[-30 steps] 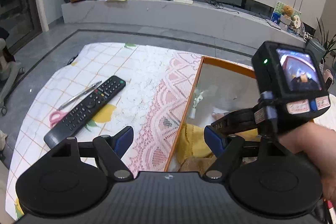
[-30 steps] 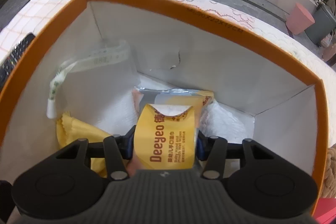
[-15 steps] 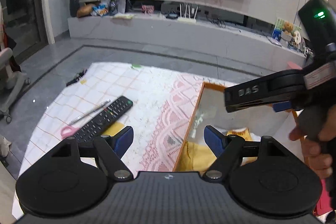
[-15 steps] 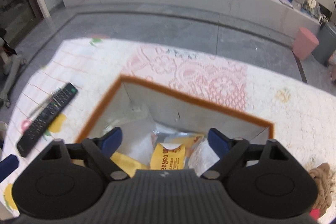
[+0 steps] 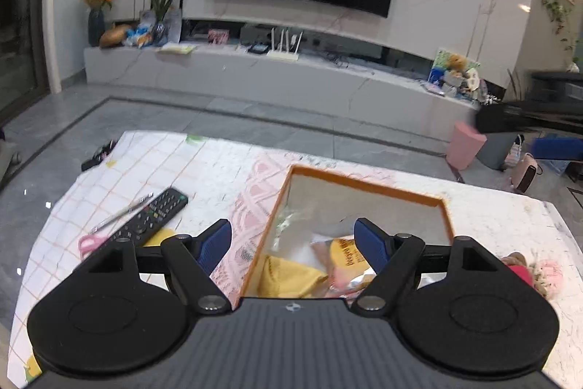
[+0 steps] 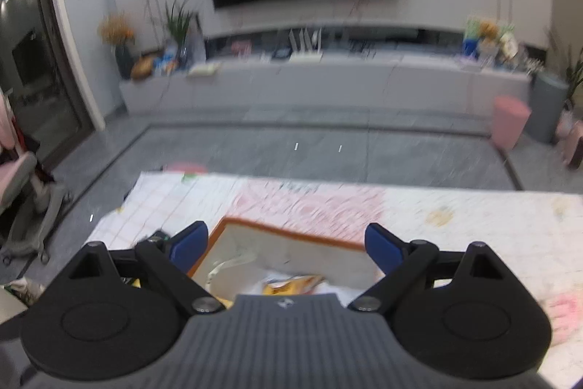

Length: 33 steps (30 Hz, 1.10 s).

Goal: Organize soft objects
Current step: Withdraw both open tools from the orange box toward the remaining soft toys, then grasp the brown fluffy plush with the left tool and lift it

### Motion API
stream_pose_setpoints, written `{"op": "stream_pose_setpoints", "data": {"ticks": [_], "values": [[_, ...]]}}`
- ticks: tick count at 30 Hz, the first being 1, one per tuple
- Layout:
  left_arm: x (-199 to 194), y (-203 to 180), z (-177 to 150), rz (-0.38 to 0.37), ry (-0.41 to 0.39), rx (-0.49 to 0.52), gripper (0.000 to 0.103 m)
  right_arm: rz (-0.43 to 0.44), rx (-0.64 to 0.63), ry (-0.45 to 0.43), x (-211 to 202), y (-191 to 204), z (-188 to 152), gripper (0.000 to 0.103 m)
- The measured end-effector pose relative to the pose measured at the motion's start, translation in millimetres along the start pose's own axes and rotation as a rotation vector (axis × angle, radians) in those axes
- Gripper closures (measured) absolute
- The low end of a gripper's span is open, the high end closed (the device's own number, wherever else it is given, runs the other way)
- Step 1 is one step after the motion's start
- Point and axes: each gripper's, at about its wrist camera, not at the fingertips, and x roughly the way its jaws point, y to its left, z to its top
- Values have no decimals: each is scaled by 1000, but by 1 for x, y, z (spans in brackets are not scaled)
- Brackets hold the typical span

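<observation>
An orange-rimmed box [image 5: 364,184] stands on the table, holding a yellow wipes packet [image 5: 345,252], a yellow cloth [image 5: 291,274] and white plastic. My left gripper [image 5: 293,241] hovers open over the box's near left side, nothing between its blue pads. My right gripper [image 6: 286,245] is raised above the box [image 6: 291,234], open and empty, the packet [image 6: 291,283] lying below it. A blurred blue fingertip of the right gripper [image 5: 557,148] shows at the right edge of the left wrist view. A plush toy [image 5: 535,274] lies right of the box.
A black remote [image 5: 151,223], a pen [image 5: 122,212] and pink scissors [image 5: 89,243] lie on the tablecloth left of the box. Beyond the table are grey floor, a pink bin [image 5: 466,148] and a long TV bench [image 5: 277,75]. A chair [image 6: 32,192] stands at far left.
My right gripper let go of the yellow packet, opened wide and rose well above the box. My left gripper lifted a little and tilted up; the right gripper left the left view's centre.
</observation>
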Motion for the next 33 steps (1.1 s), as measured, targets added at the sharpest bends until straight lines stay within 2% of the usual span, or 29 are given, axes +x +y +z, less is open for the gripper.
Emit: {"op": "stream_pose_setpoints", "data": {"ticks": [6, 12, 15, 18, 22, 24, 26, 28, 30, 33], "values": [[-21, -23, -1, -58, -49, 48, 13, -98, 22, -135, -85, -56, -26, 9], [-41, -61, -8, -107, -91, 122, 13, -377, -67, -271, -148, -120, -71, 7], [-51, -89, -13, -143, -129, 176, 13, -489, -61, -334, -167, -161, -96, 3], [-54, -121, -17, -165, -115, 191, 13, -549, -3, -295, -168, -204, -112, 3], [-50, -176, -33, -230, -106, 224, 12, -550, 137, -242, -156, -260, -126, 3], [-43, -206, -52, -247, -91, 206, 11, -547, 191, -219, -151, -282, -130, 3], [-29, -236, -76, -283, -43, 188, 11, -554, 208, -196, -148, -299, -135, 3], [-12, -270, -103, -327, -7, 221, 11, -595, 199, -164, -145, -308, -140, 3], [8, -301, -127, -301, 22, 250, 11, -639, 185, -132, -147, -317, -148, 3], [41, -342, -157, -217, 50, 228, 11, -686, 184, -91, -149, -329, -159, 3]]}}
